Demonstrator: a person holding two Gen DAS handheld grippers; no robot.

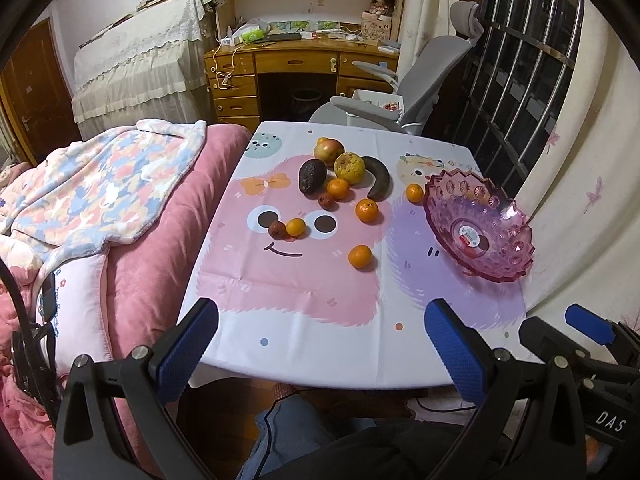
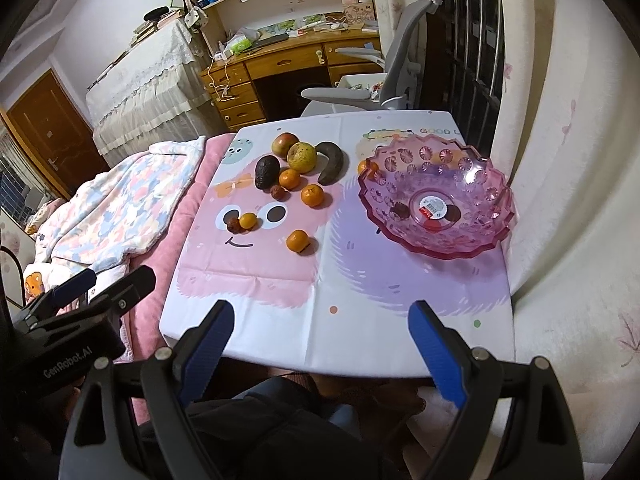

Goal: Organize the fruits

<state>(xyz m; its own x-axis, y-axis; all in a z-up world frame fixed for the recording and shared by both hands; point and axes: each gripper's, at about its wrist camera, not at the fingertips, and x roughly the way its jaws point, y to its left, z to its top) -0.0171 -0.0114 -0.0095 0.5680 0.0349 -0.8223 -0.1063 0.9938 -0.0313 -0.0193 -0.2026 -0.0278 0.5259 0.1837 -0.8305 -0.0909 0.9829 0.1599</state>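
Across the lower edge of both wrist views, the left gripper point(image 1: 320, 332) and the right gripper point(image 2: 320, 332) each show two blue-padded fingers spread wide with nothing between them; both sit at the near edge of the table point(image 1: 320, 364), over its bare cloth. In the left view the right gripper also appears at the lower right of the frame; in the right view the left gripper appears at the lower left.

Centre of frame, left view: fruits lie loose on the cartoon-printed tablecloth point(image 1: 280, 288). An apple point(image 1: 329, 149) sits farthest back, a yellow-green citrus point(image 1: 349, 167) just beside it, a dark avocado point(image 1: 313, 176) to their left, and a blackened banana point(image 1: 378, 183) to their right. Small oranges are scattered nearer: one point(image 1: 338, 188) touching the avocado group, one point(image 1: 367, 210) below the banana, one point(image 1: 414, 193) near the bowl, one point(image 1: 296, 227) on the printed face, and one point(image 1: 360, 256) nearest the camera. A small reddish-brown fruit point(image 1: 327, 201) lies below the avocado; another point(image 1: 277, 229) touches the orange on the face.

Right side of frame: a pink translucent bowl point(image 1: 444, 184) stands on the cloth, apart from the main fruit cluster. In the right view a small dark fruit point(image 2: 399, 211) shows within its outline; whether it lies inside cannot be told.
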